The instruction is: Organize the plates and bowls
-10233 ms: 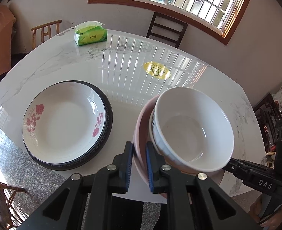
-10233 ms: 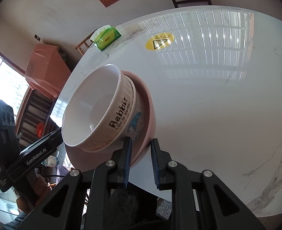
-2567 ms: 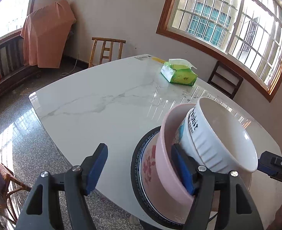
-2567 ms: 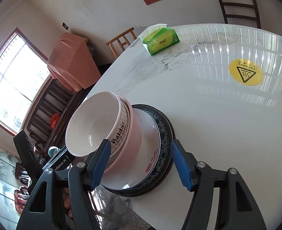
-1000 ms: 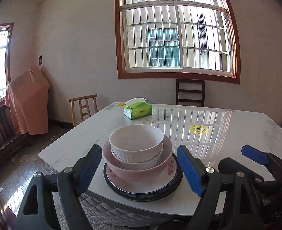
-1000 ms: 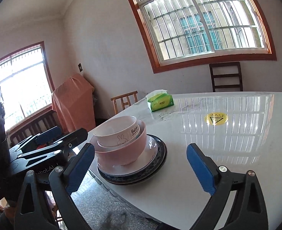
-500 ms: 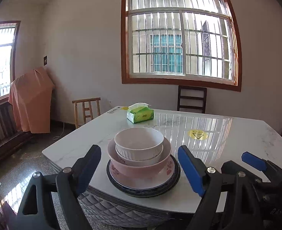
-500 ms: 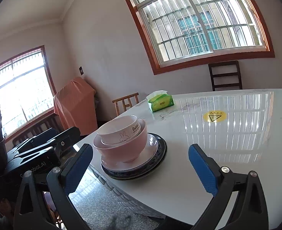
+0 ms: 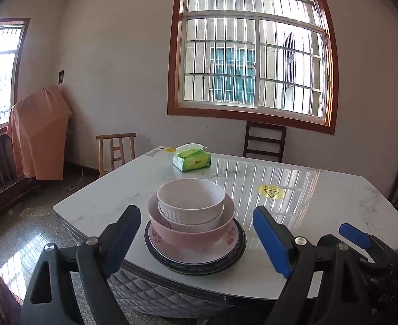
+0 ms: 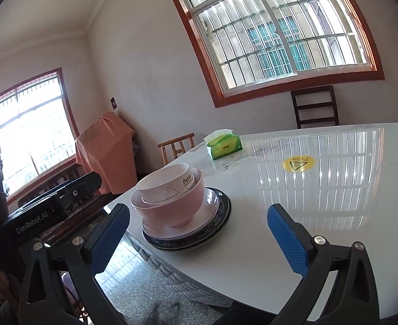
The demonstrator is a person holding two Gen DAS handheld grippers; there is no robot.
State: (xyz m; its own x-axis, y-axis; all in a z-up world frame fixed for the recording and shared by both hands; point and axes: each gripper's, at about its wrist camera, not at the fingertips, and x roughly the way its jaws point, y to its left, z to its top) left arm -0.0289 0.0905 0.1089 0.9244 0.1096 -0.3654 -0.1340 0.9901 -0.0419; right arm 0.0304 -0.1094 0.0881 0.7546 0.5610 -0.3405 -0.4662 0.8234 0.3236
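1. Your left gripper (image 9: pixel 197 239) has its fingers spread wide with nothing between them; its jaws have just been opening.
2. Your right gripper (image 10: pixel 197 239) likewise has its fingers spread wide and empty; its jaws have also just been opening, though its last steps are small.
3. The stack sits near the table's (image 9: pixel 320 203) close corner, apart from both grippers: white bowl (image 9: pixel 190 198) nested in pink bowl (image 9: pixel 191 231), on a white plate (image 9: pixel 212 254), on a dark-rimmed plate (image 9: pixel 239 252).
4. Hard to make out: the white bowl tilts slightly in the right view (image 10: pixel 166 182); its lettering is partly cut off by the pink bowl's (image 10: pixel 169 208) rim.
5. Hidden: the plates' (image 10: pixel 212 216) centres lie under the bowls. Your hands are out of view in both pictures.
6. The left gripper's body shows at the left edge of the right view, its fingertips too dark to read there.
7. Surface: glossy white marble, reflecting the window (image 9: pixel 253 59) bars; a yellow sticker (image 9: pixel 270 191) and a green tissue pack (image 9: pixel 192 161) lie further back.
8. Room: two chairs (image 9: pixel 264 142) behind the table, an orange-draped object (image 9: pixel 38 132) by the wall, polished stone floor.
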